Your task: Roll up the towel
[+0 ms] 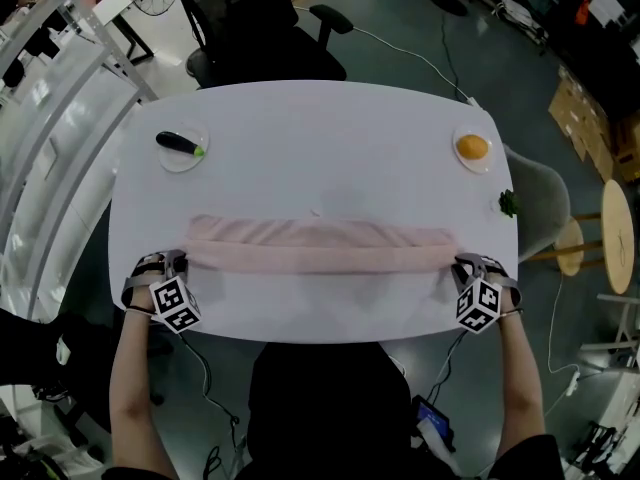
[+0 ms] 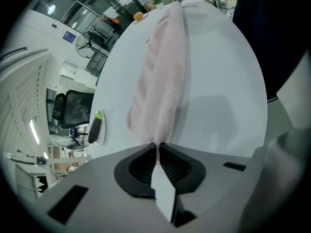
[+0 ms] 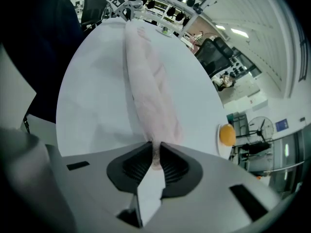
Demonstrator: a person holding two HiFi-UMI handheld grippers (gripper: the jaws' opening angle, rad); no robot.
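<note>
Left tongs [image 1: 181,260] and right tongs [image 1: 463,263] are each clamped shut on one end of the pink towel [image 1: 320,246]. It lies as a long, narrow band across the white tabletop [image 1: 320,138], stretched between them towards the person's side.

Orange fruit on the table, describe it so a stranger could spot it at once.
On the white table, look past the right end of the long pink towel to the far right corner. There a small plate holds a round orange fruit, unlike the dark, green-tipped vegetable on the left plate.
</note>
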